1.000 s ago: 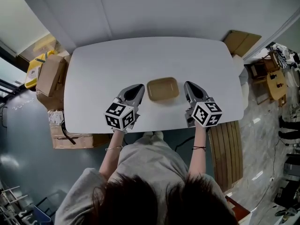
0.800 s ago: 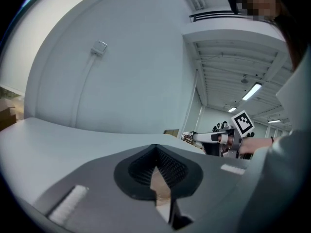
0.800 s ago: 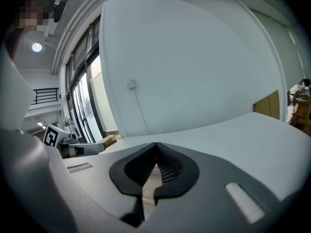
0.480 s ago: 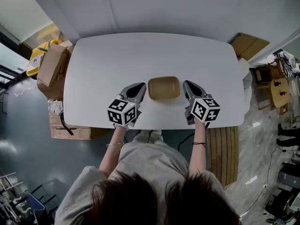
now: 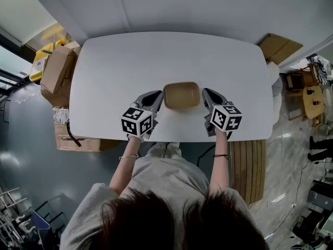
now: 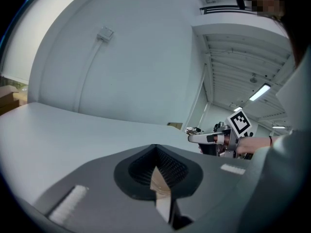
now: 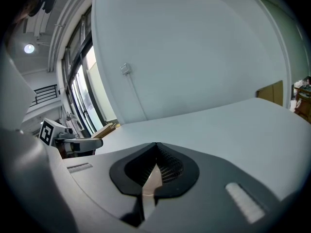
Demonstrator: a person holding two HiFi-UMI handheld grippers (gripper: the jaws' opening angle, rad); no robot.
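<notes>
head view alone shows the brown tray (image 5: 181, 95) on the white table (image 5: 104, 66), between left gripper (image 5: 157, 94) and right gripper (image 5: 205, 91); the gripper views miss it, showing each pair of jaws pressed together.

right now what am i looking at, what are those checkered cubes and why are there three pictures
A person holds two hand-held grippers, clamp tools with two jaws. The left gripper and right gripper each carry a marker cube, which is part of the tool. The head view looks down from a camera on the person's head. The other two come from cameras riding on each gripper, looking along its jaws. On the white table lies one shallow brown tray, with a gripper at either side. Both pairs of jaws are closed to a point; neither holds anything I can make out.
</notes>
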